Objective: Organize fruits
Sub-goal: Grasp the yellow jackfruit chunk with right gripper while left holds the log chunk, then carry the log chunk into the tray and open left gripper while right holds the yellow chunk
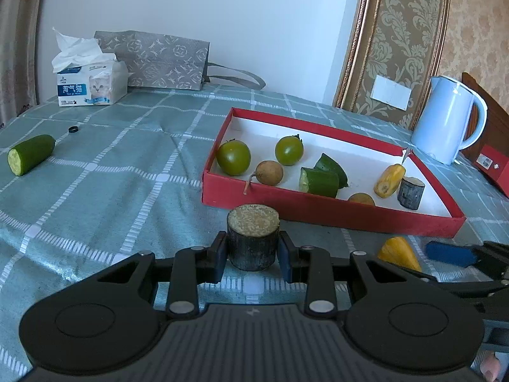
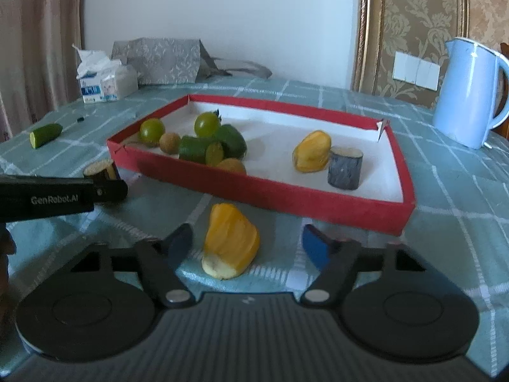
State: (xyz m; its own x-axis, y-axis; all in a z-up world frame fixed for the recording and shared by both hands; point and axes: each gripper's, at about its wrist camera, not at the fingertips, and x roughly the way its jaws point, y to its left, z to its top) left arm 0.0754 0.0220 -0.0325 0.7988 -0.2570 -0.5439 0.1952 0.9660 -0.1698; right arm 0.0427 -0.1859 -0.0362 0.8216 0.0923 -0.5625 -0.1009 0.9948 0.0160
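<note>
My left gripper (image 1: pixel 253 254) is shut on a dark sugarcane stub (image 1: pixel 253 234), upright, just before the red box (image 1: pixel 318 211). It also shows in the right wrist view (image 2: pixel 100 168). My right gripper (image 2: pixel 248 246) is open around a yellow jackfruit piece (image 2: pixel 230 242) lying on the cloth before the red box (image 2: pixel 286 202). The box holds two green tomatoes (image 1: pixel 233 157), longans (image 1: pixel 269 173), cucumber pieces (image 1: pixel 319 181), a jackfruit piece (image 1: pixel 389 180) and another sugarcane stub (image 1: pixel 411 192). A cucumber piece (image 1: pixel 30 154) lies far left on the cloth.
A tissue box (image 1: pixel 90 87) and a grey paper bag (image 1: pixel 159 60) stand at the back left. A pale blue kettle (image 1: pixel 445 119) stands right of the box. A small black ring (image 1: pixel 73 129) lies on the green checked tablecloth (image 1: pixel 111 191).
</note>
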